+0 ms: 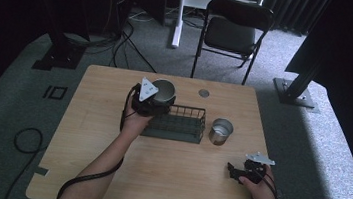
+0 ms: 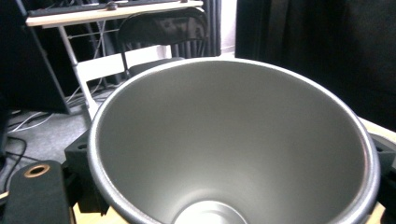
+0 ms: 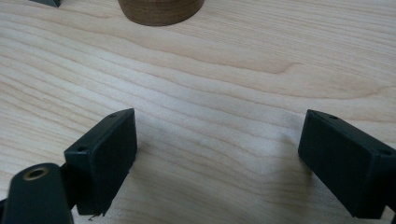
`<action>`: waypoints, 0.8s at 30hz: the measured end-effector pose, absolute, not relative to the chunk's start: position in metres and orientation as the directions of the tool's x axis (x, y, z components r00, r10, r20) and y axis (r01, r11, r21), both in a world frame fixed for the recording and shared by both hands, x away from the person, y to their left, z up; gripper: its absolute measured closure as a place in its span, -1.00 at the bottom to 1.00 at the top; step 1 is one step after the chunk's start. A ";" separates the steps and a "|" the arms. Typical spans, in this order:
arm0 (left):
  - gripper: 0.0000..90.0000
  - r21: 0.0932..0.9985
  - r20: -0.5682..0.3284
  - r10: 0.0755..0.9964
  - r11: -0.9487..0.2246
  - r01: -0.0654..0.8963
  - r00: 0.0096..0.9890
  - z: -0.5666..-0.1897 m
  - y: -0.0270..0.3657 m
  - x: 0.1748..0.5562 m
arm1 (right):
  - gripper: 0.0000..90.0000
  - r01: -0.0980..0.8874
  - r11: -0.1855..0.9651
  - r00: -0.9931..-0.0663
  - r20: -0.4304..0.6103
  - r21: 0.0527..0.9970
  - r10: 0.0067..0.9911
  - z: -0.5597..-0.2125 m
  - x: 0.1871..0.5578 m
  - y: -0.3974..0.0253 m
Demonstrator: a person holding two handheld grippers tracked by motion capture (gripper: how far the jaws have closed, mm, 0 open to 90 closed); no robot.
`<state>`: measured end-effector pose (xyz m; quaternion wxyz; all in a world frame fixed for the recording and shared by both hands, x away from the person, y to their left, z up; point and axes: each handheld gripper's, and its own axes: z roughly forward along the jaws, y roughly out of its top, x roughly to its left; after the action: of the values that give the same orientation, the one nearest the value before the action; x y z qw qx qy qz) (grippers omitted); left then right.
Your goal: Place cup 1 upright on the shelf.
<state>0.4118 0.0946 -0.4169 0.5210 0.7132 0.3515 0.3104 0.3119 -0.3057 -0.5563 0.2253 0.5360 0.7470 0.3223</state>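
My left gripper (image 1: 158, 100) is shut on a grey metal cup (image 1: 164, 91), held upright at the left end of a dark wire basket (image 1: 176, 134) in the middle of the table. In the left gripper view the cup's hollow (image 2: 233, 140) opens toward me, with a black jaw pressed on either side. A second metal cup (image 1: 221, 131) stands on the table just right of the basket. My right gripper (image 1: 233, 171) rests low near the front right of the table, open, nothing between its jaws (image 3: 217, 158). That second cup's base (image 3: 161, 10) shows ahead of it.
The wooden table (image 1: 155, 177) has a round grommet (image 1: 204, 93) near its far edge. Behind the table stands a black folding chair (image 1: 232, 30). Black frame posts (image 1: 299, 88) and cables (image 1: 26, 140) sit on the carpet around it.
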 end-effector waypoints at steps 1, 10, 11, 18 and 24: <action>-0.68 0.961 0.075 0.829 -0.208 0.181 0.553 -0.419 0.096 0.412 | -0.75 0.656 0.218 -0.324 0.009 0.723 0.946 -0.556 0.312 -0.306; -0.68 0.963 0.054 0.850 -0.184 0.199 0.524 -0.436 0.103 0.414 | -0.75 0.655 0.218 -0.324 0.008 0.723 0.946 -0.556 0.312 -0.306; -0.68 0.961 0.059 0.853 -0.190 0.202 0.518 -0.438 0.103 0.414 | -0.75 0.655 0.218 -0.324 0.008 0.723 0.946 -0.556 0.312 -0.306; -0.68 0.955 0.043 0.859 -0.185 0.233 0.510 -0.453 0.102 0.413 | -0.75 0.655 0.218 -0.324 0.009 0.723 0.946 -0.556 0.312 -0.306; -0.68 0.946 0.046 0.861 -0.200 0.254 0.506 -0.461 0.099 0.413 | -0.75 0.655 0.218 -0.324 0.009 0.723 0.946 -0.556 0.312 -0.306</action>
<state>0.4133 0.0995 -0.4607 0.4964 0.7118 0.3917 0.3058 0.3119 -0.3057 -0.5563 0.2254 0.5359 0.7471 0.3223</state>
